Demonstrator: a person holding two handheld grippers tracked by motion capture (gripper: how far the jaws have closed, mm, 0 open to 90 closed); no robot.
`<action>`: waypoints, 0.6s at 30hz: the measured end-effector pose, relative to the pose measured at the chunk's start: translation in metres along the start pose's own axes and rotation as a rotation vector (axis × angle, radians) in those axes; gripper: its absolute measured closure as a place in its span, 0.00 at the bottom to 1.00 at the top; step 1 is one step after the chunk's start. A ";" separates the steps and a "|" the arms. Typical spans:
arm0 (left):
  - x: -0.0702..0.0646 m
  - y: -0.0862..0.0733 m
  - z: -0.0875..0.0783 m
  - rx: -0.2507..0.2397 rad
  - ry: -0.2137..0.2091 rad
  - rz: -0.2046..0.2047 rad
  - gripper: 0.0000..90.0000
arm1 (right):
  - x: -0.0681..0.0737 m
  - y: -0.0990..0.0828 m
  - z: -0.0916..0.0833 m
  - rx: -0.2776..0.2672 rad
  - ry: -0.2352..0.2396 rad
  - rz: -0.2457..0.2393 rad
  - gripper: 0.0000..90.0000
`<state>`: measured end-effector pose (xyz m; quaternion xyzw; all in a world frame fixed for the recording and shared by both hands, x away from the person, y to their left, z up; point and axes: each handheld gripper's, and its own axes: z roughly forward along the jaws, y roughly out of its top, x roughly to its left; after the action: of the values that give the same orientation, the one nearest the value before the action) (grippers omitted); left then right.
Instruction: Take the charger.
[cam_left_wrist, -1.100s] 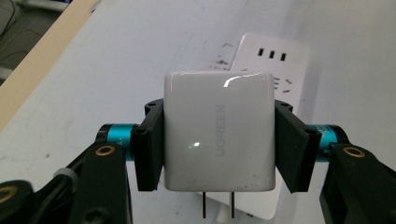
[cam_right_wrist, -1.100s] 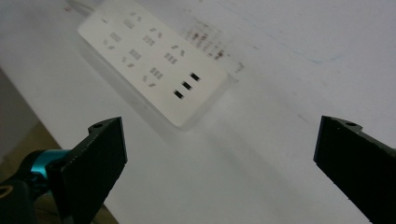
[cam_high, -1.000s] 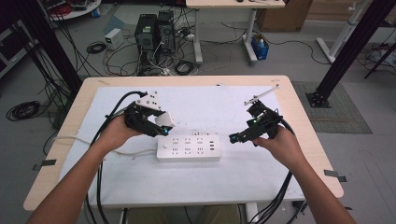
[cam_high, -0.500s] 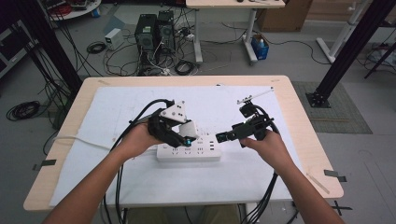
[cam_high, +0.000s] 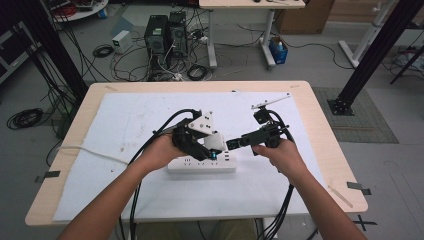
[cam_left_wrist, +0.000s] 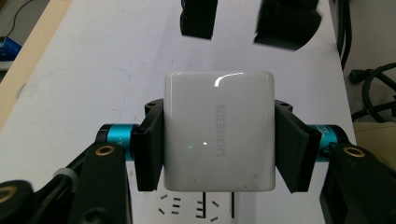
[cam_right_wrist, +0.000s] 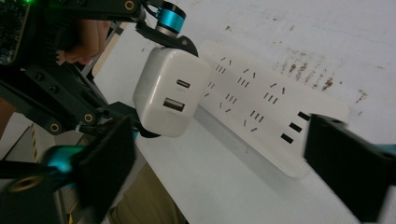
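Nearest, at the bottom edge of the high view: two forearms reaching in over the table (cam_high: 325, 150) and its white mat (cam_high: 130, 120).

Just beyond, lying flat on the mat between both hands: a white power strip (cam_high: 200, 165), its socket face up, its white cord (cam_high: 90, 150) trailing off to the left.

Directly above the strip: the left gripper (cam_high: 212, 150), clamped on a white charger (cam_left_wrist: 218, 130), pads pressing its two opposite sides. In the left gripper view, charger prongs pointing down toward a socket of the strip (cam_left_wrist: 196, 207), apparently just short of it; contact hard to judge. In the right gripper view, charger (cam_right_wrist: 170, 91) showing its port face with two ports, held over the near end of the strip (cam_right_wrist: 261, 107).

Just to the right, near the charger and apart from it: the right gripper (cam_high: 235, 145), aimed at the charger, jaws parted and just now closing in, nothing pressed between them. In the right gripper view, its blurred jaws standing wide to either side, strip and charger beyond them.

Farther off, past the table: computer towers (cam_high: 162, 35) and loose cables (cam_high: 107, 52) on the floor.
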<state>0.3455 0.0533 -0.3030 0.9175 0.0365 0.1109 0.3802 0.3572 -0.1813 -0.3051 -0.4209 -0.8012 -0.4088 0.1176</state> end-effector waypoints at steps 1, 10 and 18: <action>0.000 0.000 0.000 0.000 0.000 0.001 0.47 | 0.000 0.000 0.000 -0.006 0.008 0.000 0.20; -0.005 0.005 0.001 0.000 0.012 0.025 0.47 | -0.011 0.001 0.004 -0.048 0.100 0.129 0.20; -0.006 0.008 -0.002 0.016 0.029 0.023 0.47 | -0.010 0.002 0.003 -0.042 0.096 0.127 0.20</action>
<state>0.3392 0.0483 -0.2972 0.9192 0.0325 0.1282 0.3708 0.3656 -0.1844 -0.3110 -0.4533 -0.7576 -0.4369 0.1726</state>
